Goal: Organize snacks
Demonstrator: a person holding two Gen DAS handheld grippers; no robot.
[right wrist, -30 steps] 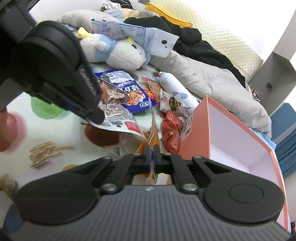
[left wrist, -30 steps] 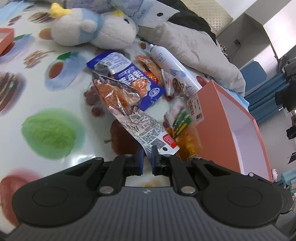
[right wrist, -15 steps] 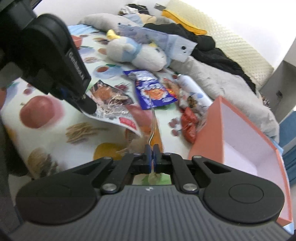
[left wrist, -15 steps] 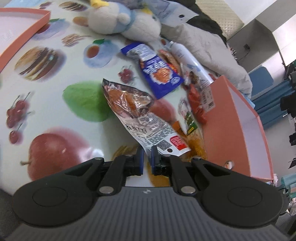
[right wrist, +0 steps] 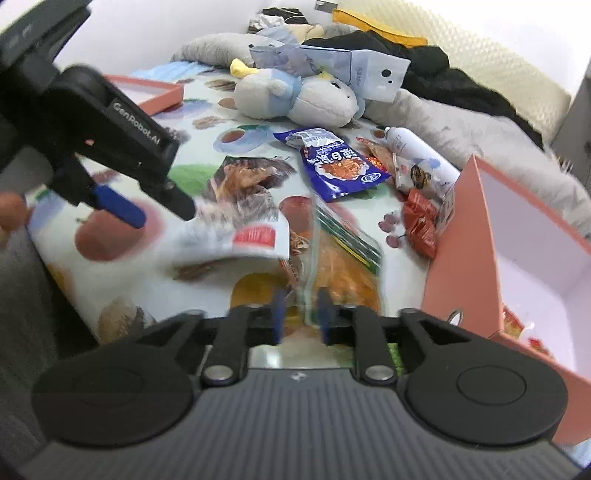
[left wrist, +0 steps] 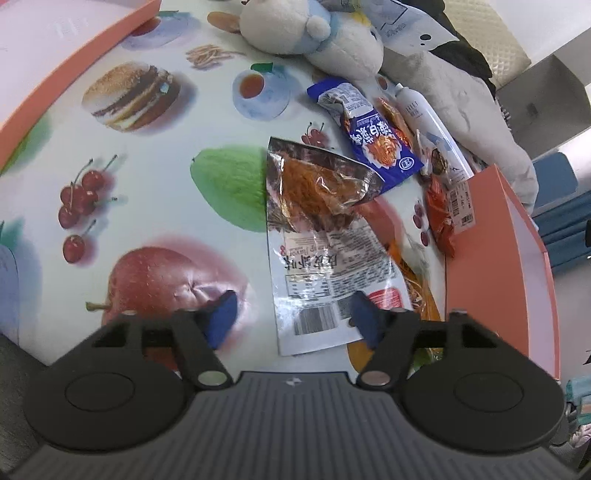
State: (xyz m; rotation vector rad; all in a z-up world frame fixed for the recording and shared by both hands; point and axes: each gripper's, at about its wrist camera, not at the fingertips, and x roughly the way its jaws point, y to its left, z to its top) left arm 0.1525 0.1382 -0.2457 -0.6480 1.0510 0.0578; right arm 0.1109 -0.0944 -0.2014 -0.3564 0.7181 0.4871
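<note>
My left gripper (left wrist: pixel 293 320) is open; the clear and white snack packet (left wrist: pixel 321 240) with orange-brown strips lies loose between and beyond its fingers on the fruit-print cloth. It also shows in the right wrist view (right wrist: pixel 240 206). My right gripper (right wrist: pixel 299 317) is open, with the edge of a clear orange snack bag (right wrist: pixel 340 266) standing between its fingers, not pinched. A blue snack packet (left wrist: pixel 369 140) lies further off. Small red packets (right wrist: pixel 419 218) lie against the orange box (right wrist: pixel 461 236).
A white plush toy (left wrist: pixel 325 33), a white spray bottle (left wrist: pixel 428 118), grey and black clothes (right wrist: pixel 461 122) crowd the far side. An orange box lid (left wrist: pixel 55 74) sits at the far left. The left gripper's body (right wrist: pixel 92 125) hangs over the table's left side.
Both grippers have opened. The left one let the clear and white packet drop onto the cloth; the right one released the orange bag's edge. Both views have pulled back.
</note>
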